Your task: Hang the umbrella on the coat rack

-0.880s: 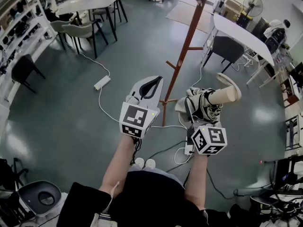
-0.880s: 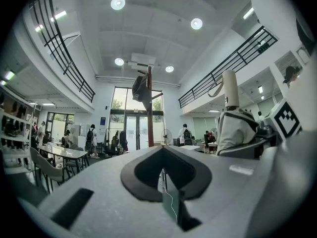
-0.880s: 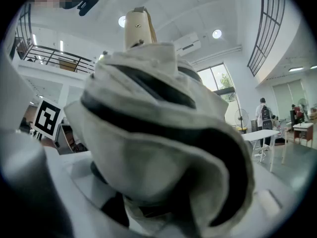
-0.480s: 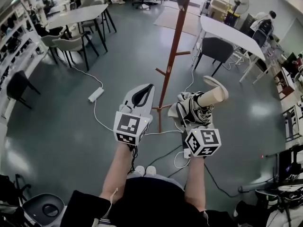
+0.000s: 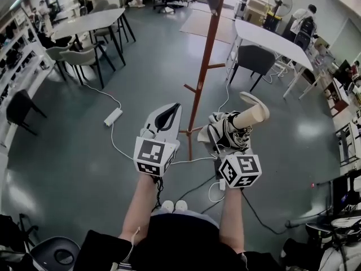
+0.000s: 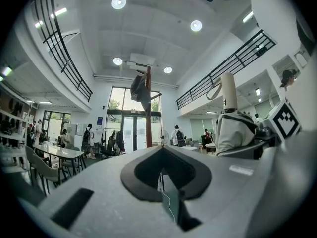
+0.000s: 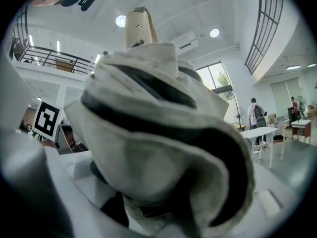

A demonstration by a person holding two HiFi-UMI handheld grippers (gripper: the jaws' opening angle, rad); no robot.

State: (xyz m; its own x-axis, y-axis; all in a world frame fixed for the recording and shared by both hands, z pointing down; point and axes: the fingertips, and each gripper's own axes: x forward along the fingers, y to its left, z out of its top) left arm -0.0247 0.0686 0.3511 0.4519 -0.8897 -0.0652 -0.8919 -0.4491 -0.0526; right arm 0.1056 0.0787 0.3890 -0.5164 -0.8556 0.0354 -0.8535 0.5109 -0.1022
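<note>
Fingers of the right gripper (image 5: 227,143) grasp the folded white, black-striped fabric umbrella (image 5: 232,130), tan handle pointing forward and right, beside the reddish-brown wooden coat rack (image 5: 206,48). The left gripper (image 5: 168,110) is clenched, empty.

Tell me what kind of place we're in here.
Probably an open-plan office or shared workspace with a mezzanine: long tables with chairs, stocked shelving along one wall, and upper-level balcony railings overhead.

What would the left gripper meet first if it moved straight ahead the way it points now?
Most likely the coat rack, whose pole stands almost dead ahead of the left gripper; it may just miss it.
</note>
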